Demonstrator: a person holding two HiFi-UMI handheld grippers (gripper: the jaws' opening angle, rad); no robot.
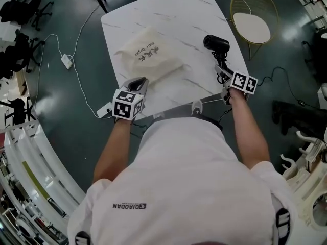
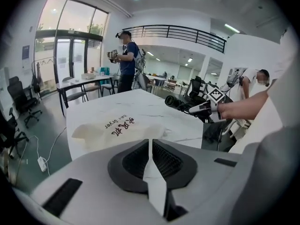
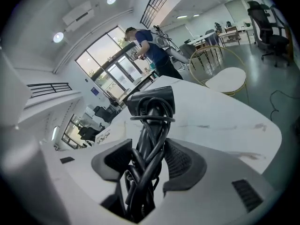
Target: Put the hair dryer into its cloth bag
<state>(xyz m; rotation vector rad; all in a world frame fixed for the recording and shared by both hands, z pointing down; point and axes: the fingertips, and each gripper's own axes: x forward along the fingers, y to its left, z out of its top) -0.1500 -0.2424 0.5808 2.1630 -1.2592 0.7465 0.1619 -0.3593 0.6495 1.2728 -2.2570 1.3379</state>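
Black, with its cord wound round the handle, the dryer (image 1: 216, 43) sits clamped in the right gripper (image 1: 223, 71), whose pads press the cord bundle from both sides. Well off to that gripper's left the cream bag (image 1: 148, 55) lies flat on the marble-white counter (image 1: 179, 14), its near edge just ahead of the left gripper (image 1: 139, 83). That gripper's jaws are closed to a sliver; whether they pinch cloth cannot be told. Done well, the step probably calls for the left gripper to catch only the top layer at the bag's mouth and lift it open. The dryer would then travel across nozzle first, loose cord loops clear of the hem. Around the counter are a dark floor (image 1: 56, 111), a white adapter (image 1: 67, 61) on its lead and a gold wire chair (image 1: 251, 27). A person (image 2: 125, 55) stands near glass doors.
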